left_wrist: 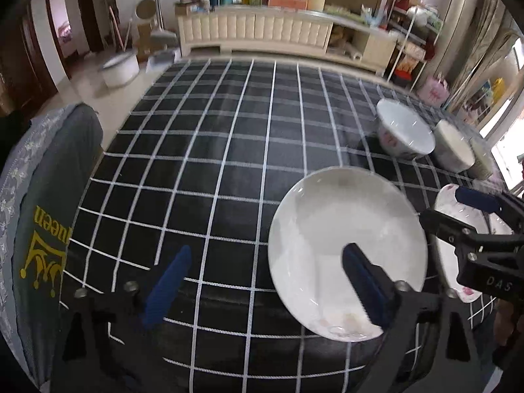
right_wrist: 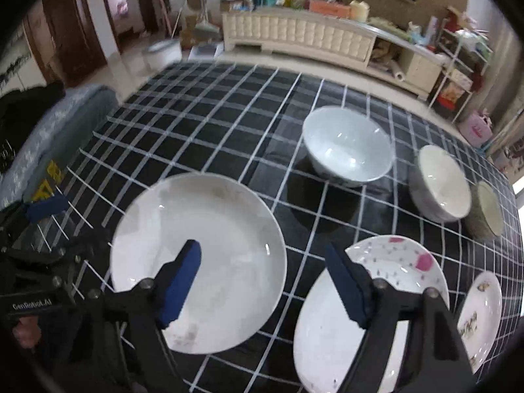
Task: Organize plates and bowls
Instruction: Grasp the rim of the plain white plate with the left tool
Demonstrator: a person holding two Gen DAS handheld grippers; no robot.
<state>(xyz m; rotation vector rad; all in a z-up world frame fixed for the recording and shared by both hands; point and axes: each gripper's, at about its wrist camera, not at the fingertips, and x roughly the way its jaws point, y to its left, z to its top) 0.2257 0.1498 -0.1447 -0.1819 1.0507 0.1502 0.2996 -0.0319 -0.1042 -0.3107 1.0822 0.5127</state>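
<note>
A large plain white plate (right_wrist: 199, 258) lies on the black checked tablecloth (right_wrist: 229, 124); it also shows in the left wrist view (left_wrist: 347, 249). To its right lie a pink-spotted plate (right_wrist: 386, 288) and a small patterned plate (right_wrist: 481, 314). Behind stand a large white bowl (right_wrist: 348, 145), a smaller white bowl (right_wrist: 442, 183) and a greenish bowl (right_wrist: 488, 209). My left gripper (left_wrist: 265, 285) is open and empty above the white plate's left edge. My right gripper (right_wrist: 265, 281) is open and empty, hovering between the white plate and the spotted plate.
A grey cushioned chair back (left_wrist: 49, 229) stands at the table's left edge. A cream cabinet (right_wrist: 304, 36) with clutter stands beyond the table. A white tub (left_wrist: 119, 68) sits on the floor. A shelf rack (right_wrist: 458, 65) stands far right.
</note>
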